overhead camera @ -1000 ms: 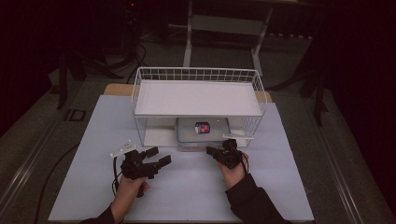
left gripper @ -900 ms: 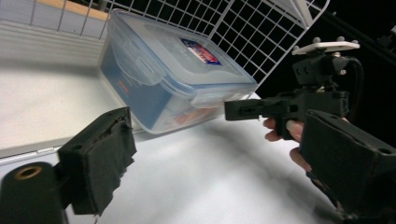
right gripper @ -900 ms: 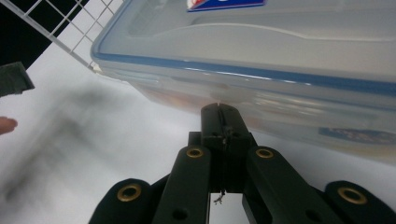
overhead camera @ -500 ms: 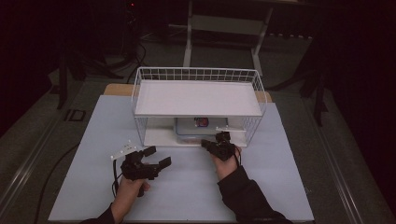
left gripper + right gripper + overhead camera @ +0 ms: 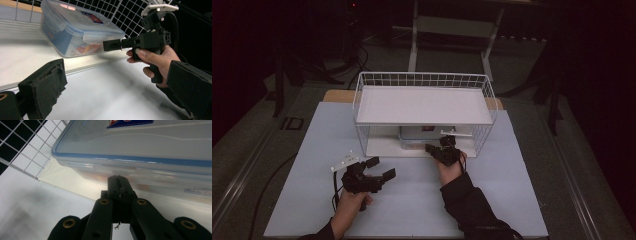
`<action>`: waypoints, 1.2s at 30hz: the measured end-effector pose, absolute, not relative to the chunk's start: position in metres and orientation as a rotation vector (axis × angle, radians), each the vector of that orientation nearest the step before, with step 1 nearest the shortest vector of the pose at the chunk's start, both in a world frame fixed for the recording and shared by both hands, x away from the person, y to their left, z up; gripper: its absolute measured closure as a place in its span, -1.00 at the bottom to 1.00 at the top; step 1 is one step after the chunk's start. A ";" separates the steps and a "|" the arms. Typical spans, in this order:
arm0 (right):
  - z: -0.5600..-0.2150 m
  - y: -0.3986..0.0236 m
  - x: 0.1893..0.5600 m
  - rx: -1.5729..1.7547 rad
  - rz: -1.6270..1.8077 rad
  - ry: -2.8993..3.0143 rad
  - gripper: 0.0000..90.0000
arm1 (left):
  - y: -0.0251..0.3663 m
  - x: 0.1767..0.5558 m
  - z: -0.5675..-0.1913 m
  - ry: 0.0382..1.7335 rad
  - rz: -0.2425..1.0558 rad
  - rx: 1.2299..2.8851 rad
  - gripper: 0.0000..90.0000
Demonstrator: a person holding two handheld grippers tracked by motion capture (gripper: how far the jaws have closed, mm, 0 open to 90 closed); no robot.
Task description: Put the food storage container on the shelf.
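Nosing closed-jawed right gripper point(image 5: 435, 148) against clear lidded box point(image 5: 424, 134) under wire shelf point(image 5: 424, 102), left gripper point(image 5: 379, 169) at 8 o'clock, jaws wide, empty.

One clear plastic food box with a blue-rimmed lid point(image 5: 80, 32) sits under one white wire-mesh shelf rack point(image 5: 424, 102). One pale grey table mat point(image 5: 412, 200) lies beneath them. Two black two-jaw grippers are counted: the left gripper point(image 5: 379, 169) and the right gripper point(image 5: 432, 148) (one per hand).
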State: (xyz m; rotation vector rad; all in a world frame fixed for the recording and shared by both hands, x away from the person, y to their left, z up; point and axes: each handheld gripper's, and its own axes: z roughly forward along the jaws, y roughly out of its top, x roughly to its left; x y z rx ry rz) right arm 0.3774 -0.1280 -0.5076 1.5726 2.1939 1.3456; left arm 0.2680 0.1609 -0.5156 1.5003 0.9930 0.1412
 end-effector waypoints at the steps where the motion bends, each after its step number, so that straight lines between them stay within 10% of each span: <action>1: -0.508 -0.128 0.378 1.577 1.348 2.195 1.00 | 0.161 0.268 -0.516 0.993 0.142 1.499 -0.96; 17: -0.501 -0.125 0.356 1.493 1.382 2.232 0.83 | 0.153 0.263 -0.504 0.935 0.180 1.542 -0.95; 29: -0.490 -0.128 0.333 1.348 1.520 2.251 -0.37 | 0.149 0.263 -0.494 0.890 0.158 1.606 -0.95; 36: -0.489 -0.131 0.324 1.302 1.548 2.263 -0.57 | 0.153 0.260 -0.487 0.876 0.158 1.645 -0.95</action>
